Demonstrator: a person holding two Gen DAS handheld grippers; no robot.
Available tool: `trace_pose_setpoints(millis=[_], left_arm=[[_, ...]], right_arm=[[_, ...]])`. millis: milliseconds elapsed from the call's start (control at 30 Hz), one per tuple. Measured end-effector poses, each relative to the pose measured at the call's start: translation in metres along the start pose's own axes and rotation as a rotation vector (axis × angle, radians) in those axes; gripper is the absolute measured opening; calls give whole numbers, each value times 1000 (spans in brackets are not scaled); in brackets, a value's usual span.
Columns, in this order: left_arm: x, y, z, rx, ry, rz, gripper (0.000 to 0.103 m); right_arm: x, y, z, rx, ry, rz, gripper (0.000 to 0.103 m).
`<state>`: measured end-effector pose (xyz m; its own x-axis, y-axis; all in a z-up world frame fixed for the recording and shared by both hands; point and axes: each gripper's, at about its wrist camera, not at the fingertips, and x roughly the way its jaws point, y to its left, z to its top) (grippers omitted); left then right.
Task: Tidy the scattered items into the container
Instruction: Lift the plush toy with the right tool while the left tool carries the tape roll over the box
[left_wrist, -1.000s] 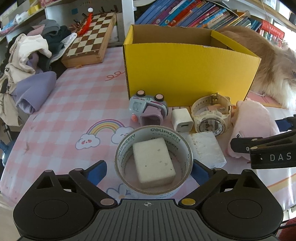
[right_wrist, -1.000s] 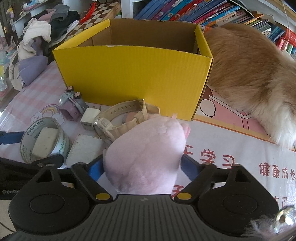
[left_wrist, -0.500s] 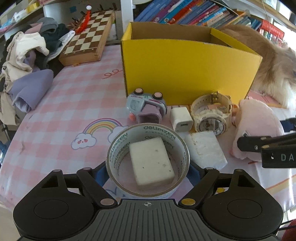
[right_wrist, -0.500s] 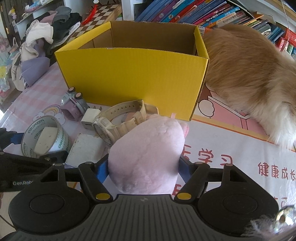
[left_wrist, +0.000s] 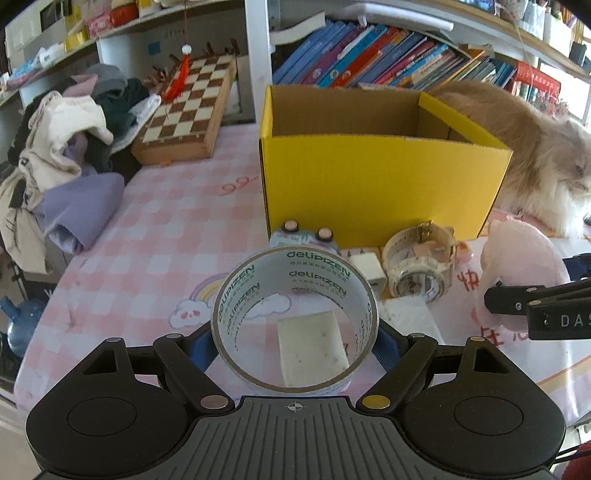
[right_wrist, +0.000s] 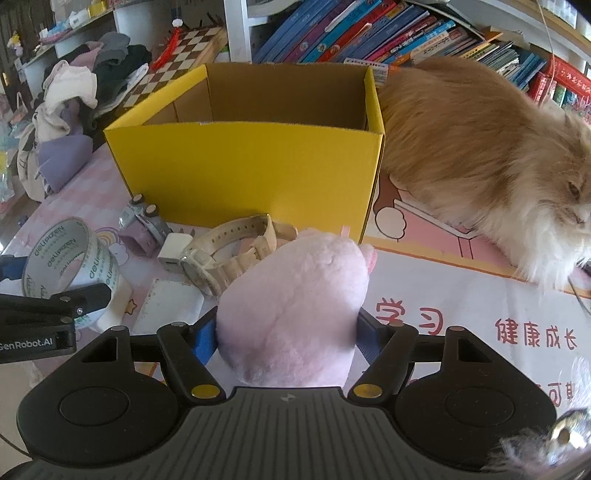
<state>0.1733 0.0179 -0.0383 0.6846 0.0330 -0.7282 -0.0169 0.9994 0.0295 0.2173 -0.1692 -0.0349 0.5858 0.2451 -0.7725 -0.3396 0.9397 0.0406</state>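
Note:
My left gripper (left_wrist: 294, 341) is shut on a roll of clear tape (left_wrist: 236, 299) and holds it tilted above the table, over a white block (left_wrist: 312, 347). My right gripper (right_wrist: 286, 332) is shut on a pink plush toy (right_wrist: 295, 295), also seen as the plush toy (left_wrist: 517, 258) at the right of the left wrist view. The open yellow box (left_wrist: 380, 184) stands just behind; its inside looks bare. In front of it lie a toy car (right_wrist: 142, 221), a white charger (left_wrist: 367, 267), a cream watch (left_wrist: 419, 266) and a second white block (right_wrist: 171, 304).
A fluffy orange and white cat (right_wrist: 480, 147) lies right of the box. A chessboard (left_wrist: 188, 114) and a heap of clothes (left_wrist: 66, 147) sit at the back left. Books (left_wrist: 369, 59) fill the shelf behind. The table edge runs along the left.
The left gripper closed on the tape roll and lifted and tilted it off the white block. The right gripper closed on the plush toy and raised it slightly.

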Motion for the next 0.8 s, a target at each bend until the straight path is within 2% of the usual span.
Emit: trace_pose_setpoints(millis=[300, 500, 800], left_arm=[[-21, -11, 13, 43, -73, -41, 85], [-40, -21, 27, 83, -156, -62, 85], [-65, -28, 52, 112, -267, -82, 85]], right_arm=[[-23, -4, 3, -8, -76, -5, 71], [-40, -9, 7, -13, -138, -6, 71], [-65, -26, 29, -15, -241, 31, 71]])
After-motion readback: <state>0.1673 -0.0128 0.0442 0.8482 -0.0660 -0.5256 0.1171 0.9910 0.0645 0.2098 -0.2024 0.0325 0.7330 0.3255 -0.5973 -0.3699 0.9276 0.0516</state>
